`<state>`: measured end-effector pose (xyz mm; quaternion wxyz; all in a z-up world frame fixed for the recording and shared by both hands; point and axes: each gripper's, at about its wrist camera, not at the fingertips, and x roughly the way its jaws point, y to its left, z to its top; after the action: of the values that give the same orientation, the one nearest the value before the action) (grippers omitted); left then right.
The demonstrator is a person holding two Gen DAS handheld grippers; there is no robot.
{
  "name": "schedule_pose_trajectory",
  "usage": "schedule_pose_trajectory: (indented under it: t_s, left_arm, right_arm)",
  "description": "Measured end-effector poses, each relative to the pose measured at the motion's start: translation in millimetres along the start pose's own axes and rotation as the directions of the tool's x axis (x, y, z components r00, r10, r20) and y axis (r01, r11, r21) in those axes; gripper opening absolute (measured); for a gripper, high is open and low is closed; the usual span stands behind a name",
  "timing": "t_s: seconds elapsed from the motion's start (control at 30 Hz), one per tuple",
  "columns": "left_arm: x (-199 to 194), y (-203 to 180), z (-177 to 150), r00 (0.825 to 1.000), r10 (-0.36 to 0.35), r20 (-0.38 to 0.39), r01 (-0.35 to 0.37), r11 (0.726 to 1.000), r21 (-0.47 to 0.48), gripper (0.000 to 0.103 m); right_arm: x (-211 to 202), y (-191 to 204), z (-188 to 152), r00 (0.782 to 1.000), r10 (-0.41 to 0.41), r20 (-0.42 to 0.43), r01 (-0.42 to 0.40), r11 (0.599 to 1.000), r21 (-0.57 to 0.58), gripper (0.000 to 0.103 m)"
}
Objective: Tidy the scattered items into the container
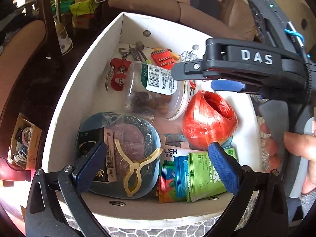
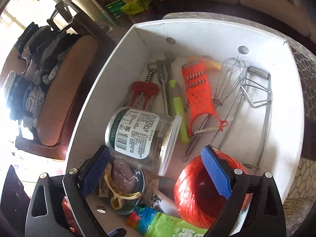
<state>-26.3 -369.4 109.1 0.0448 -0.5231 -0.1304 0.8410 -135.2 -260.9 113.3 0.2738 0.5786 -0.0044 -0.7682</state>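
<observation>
Both tools [image 1: 156, 165] [image 2: 158, 173] hover spread above the crowded white box [image 2: 94, 90].

Jar [image 2: 138, 136] on side mid-box [image 2: 110, 75] — twine ball [image 2: 199, 193] right of it, grater [image 2: 197, 94] and whisk [image 2: 229, 83] behind.

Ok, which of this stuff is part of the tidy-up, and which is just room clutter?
Part of the job:
white box
clear jar
red twine ball
orange grater
whisk
red corkscrew
wet wipes packet
both claws, left claw and right claw, open and holding nothing

Just lying about:
beige sofa
folded clothes
green bags
</observation>
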Motion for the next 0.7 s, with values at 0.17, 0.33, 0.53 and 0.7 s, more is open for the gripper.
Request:
schedule_pose_trajectory:
  t_s: [0.17,0.33,0.53,0.7]
  left_arm:
    - [-5,-4,-8,0.999,0.035,-0.001,-0.035,0.999,-0.009,0.103]
    - [-13,-15,-18,0.989,0.151,0.004,-0.151,0.989,0.006,0.103]
    - [-23,-24,-33,0.979,0.204,-0.006,-0.204,0.979,0.001,0.103]
    - [-36,-39,-47,0.976,0.216,0.002,-0.216,0.976,0.011,0.103]
  right_arm:
    - [-34,8,-11,0.997,-0.011,0.072,0.016,0.997,-0.076,0.101]
    - [-60,32,-49,0.980,-0.099,0.171,0.149,0.940,-0.308,0.103]
    - [-65,25,-85,0.969,-0.166,0.183,0.222,0.912,-0.346,0.103]
    - [-81,10,-103,0.968,-0.152,0.198,0.208,0.929,-0.307,0.103]
